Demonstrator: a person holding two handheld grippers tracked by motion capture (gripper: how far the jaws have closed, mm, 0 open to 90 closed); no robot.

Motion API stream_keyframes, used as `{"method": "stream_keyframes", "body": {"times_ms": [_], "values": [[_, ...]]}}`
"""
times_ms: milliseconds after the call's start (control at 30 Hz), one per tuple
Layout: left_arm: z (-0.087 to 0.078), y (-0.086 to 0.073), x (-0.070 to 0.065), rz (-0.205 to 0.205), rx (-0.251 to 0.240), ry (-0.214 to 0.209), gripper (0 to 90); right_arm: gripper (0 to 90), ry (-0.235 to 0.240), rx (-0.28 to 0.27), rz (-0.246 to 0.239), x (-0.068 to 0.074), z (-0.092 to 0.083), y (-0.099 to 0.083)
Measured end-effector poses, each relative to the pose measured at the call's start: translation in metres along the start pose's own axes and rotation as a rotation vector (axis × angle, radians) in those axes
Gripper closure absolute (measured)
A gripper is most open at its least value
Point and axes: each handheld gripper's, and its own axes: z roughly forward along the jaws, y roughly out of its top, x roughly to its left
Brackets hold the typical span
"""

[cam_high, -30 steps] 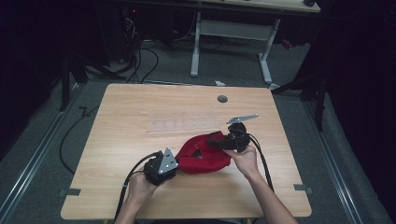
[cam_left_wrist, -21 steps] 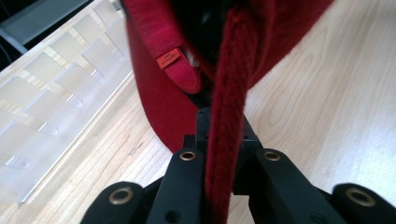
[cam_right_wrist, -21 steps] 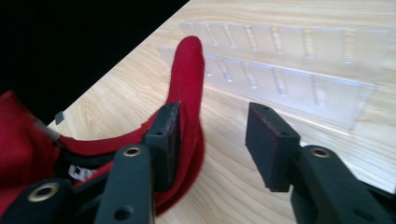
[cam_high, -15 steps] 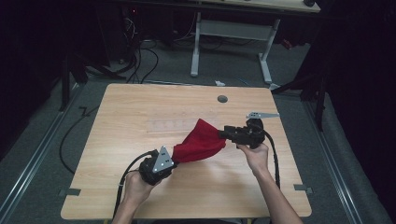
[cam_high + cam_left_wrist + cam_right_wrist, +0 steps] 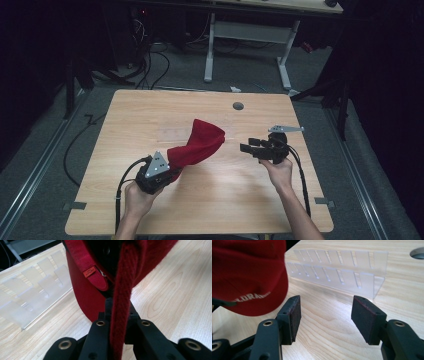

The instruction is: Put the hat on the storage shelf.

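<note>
With the left gripper (image 5: 161, 172) clamped on the red cap's (image 5: 199, 145) strap, keep it raised while the right gripper (image 5: 250, 148), jaws just opened and empty, re-grips the brim (probably nearest).

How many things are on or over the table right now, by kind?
Red cap: 1
Clear plastic rack: 1
Grippers: 2, the left gripper shut on the cap's strap, the right gripper open with nothing between its fingers
Total: 4
</note>
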Motion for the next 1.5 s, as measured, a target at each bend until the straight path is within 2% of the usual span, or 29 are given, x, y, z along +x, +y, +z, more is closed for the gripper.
{"method": "stream_keyframes", "body": {"times_ms": [67,133,167,200,300,433,500,600,633,667,833,867,1033,1200,1500], "values": [[0.000,0.002,0.003,-0.010,-0.004,0.004,85.6,41.2,-0.039,0.013,-0.019,-0.002,0.003,-0.007],[-0.001,0.003,0.004,-0.018,-0.007,0.005,85.6,40.8,-0.045,0.021,-0.010,-0.004,0.004,-0.011],[-0.001,0.005,0.006,-0.034,-0.020,0.003,85.5,40.4,-0.081,0.057,-0.016,-0.006,0.008,-0.017],[-0.001,0.005,0.006,-0.034,-0.020,0.003,85.6,40.4,-0.081,0.057,-0.016,-0.006,0.008,-0.017],[-0.002,0.010,0.011,-0.050,-0.043,0.001,85.6,41.0,-0.137,0.076,-0.042,-0.009,0.012,-0.029],[-0.002,0.013,0.016,-0.078,-0.056,0.008,85.6,41.2,-0.172,0.084,-0.034,-0.015,0.015,-0.039],[-0.003,0.016,0.018,-0.089,-0.062,0.016,85.5,42.3,-0.224,0.099,-0.027,-0.019,0.020,-0.048],[-0.005,0.019,0.021,-0.106,-0.074,0.018,85.6,41.8,-0.331,0.137,-0.061,-0.020,0.026,-0.054],[-0.005,0.019,0.021,-0.106,-0.074,0.018,85.6,41.8,-0.331,0.137,-0.061,-0.020,0.026,-0.054],[-0.006,0.022,0.024,-0.126,-0.088,0.018,85.5,41.1,-0.354,0.152,-0.074,-0.022,0.028,-0.058],[-0.008,0.029,0.029,-0.153,-0.108,0.025,85.5,38.4,-0.374,0.159,-0.073,-0.024,0.032,-0.064],[-0.009,0.032,0.031,-0.156,-0.120,0.027,85.5,37.9,-0.396,0.151,-0.090,-0.024,0.034,-0.066],[-0.014,0.043,0.036,-0.176,-0.156,0.037,85.5,36.0,-0.426,0.121,-0.124,-0.023,0.038,-0.070],[-0.018,0.051,0.040,-0.190,-0.182,0.045,85.5,35.9,-0.428,0.116,-0.122,-0.023,0.038,-0.071],[-0.023,0.077,0.052,-0.212,-0.230,0.063,85.4,35.6,-0.430,0.116,-0.122,-0.023,0.038,-0.071]]}}
